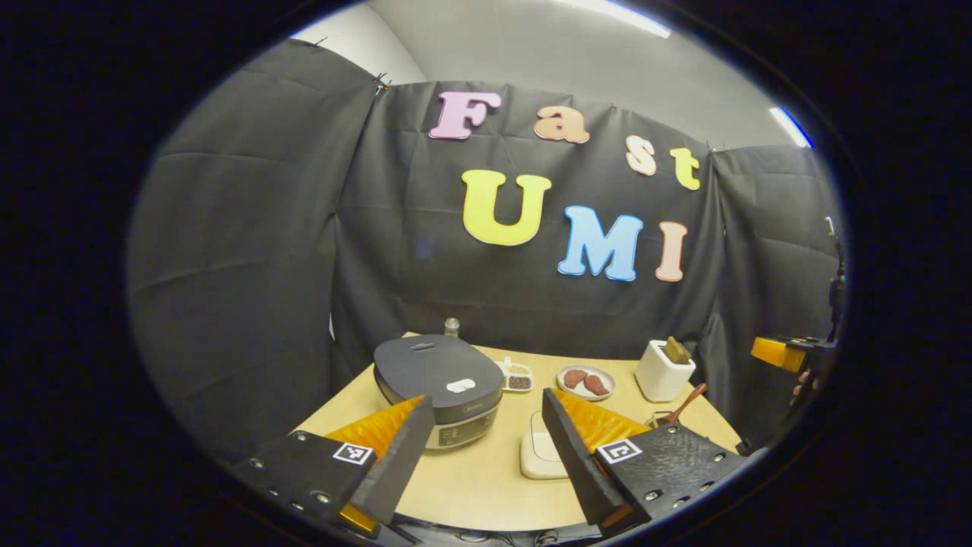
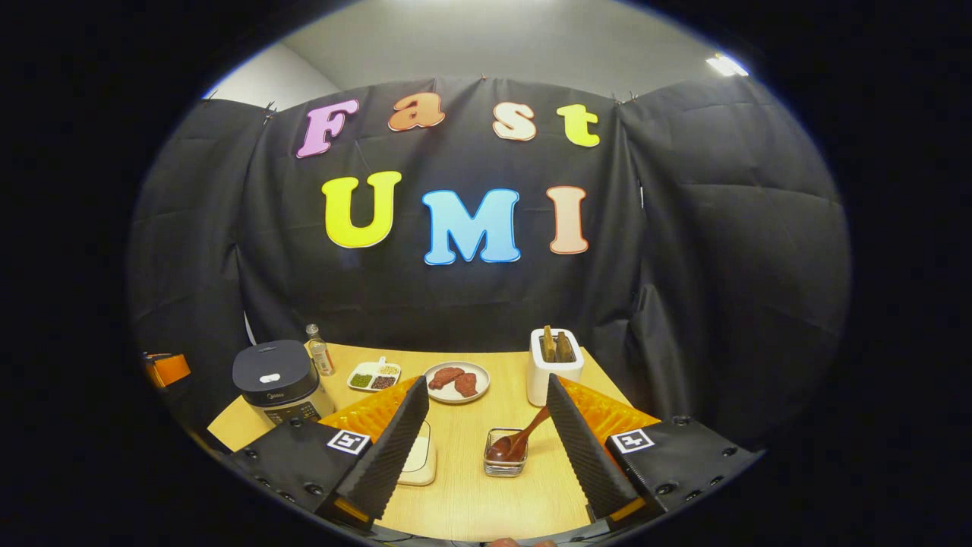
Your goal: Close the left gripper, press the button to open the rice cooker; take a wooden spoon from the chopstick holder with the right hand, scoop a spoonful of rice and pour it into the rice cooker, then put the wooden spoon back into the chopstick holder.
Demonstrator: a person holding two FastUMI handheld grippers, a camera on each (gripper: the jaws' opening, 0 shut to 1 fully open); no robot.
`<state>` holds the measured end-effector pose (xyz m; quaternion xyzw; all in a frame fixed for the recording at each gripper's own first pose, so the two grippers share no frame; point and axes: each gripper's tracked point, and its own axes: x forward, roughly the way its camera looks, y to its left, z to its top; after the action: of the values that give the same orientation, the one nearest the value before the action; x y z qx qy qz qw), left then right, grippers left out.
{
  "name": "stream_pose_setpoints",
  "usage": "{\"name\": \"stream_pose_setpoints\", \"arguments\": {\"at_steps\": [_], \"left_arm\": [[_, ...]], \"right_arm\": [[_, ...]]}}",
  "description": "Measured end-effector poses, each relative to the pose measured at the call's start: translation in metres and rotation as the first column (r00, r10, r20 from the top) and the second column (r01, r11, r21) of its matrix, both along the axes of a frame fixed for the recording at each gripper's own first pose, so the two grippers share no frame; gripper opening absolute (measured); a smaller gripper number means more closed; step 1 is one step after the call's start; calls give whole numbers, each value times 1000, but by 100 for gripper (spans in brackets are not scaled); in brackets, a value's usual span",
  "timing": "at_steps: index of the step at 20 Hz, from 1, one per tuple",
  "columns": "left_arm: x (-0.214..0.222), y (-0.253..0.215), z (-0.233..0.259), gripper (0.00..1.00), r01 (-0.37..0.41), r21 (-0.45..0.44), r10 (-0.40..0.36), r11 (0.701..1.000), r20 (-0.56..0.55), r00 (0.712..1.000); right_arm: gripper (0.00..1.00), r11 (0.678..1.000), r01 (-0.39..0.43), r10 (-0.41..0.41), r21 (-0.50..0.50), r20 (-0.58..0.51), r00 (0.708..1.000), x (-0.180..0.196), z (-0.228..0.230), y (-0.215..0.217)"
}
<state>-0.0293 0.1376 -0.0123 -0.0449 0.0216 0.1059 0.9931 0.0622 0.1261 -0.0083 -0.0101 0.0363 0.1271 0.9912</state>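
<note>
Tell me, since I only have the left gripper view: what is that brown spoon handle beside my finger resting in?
Observer: In the right gripper view the spoon leans in a small clear container, with its bowl down inside.
Operator: Is the right gripper open?
Observer: Yes. The right gripper is open, with nothing between its fingers.
Operator: What is that cap behind the rice cooker?
Observer: It belongs to a small bottle that stands upright on the table beside the rice cooker.
</note>
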Motion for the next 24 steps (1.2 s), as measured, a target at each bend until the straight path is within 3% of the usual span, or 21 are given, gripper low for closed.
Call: {"name": "stream_pose_setpoints", "arguments": {"at_steps": [7,8,9,12,13,15,17,19,21,22,24], "left_arm": [[74,5,27,91,-5,4,5,1000,-46,999],[87,9,28,91,-8,0,8,1000,-57,998],[97,15,29,81,-30,-6,30,1000,-64,997],[120,18,28,52,-40,-42,34,998,-118,992],[126,25,29,44,-68,-39,63,997,-130,989],[141,23,26,27,-57,-63,46,996,-154,987],[152,27,21,28,-92,-60,79,994,-185,980],[157,22,16,5,-105,-75,86,992,-221,972],[161,19,10,6,-144,-55,126,988,-244,961],[165,19,11,1,-155,-52,138,987,-246,960],[169,14,9,1,-151,-79,127,985,-251,960]], "right_arm": [[99,999,11,-10,47,-19,1000,65,-5,-5],[95,998,16,-15,53,-25,1000,73,-8,-8],[99,998,24,-23,60,-28,999,79,-10,-11],[92,997,31,-28,69,-52,998,99,-24,-16],[98,997,30,-25,67,-65,998,104,-30,-19],[98,998,34,-29,61,-77,997,115,-38,-25],[98,997,32,-26,65,-80,996,126,-43,-30],[98,998,11,-4,64,-108,994,135,-53,-31],[98,997,-21,29,70,-127,991,142,-59,-32],[98,997,-36,44,61,-131,990,145,-63,-33],[98,998,-51,54,25,-145,988,149,-74,-39]]}}
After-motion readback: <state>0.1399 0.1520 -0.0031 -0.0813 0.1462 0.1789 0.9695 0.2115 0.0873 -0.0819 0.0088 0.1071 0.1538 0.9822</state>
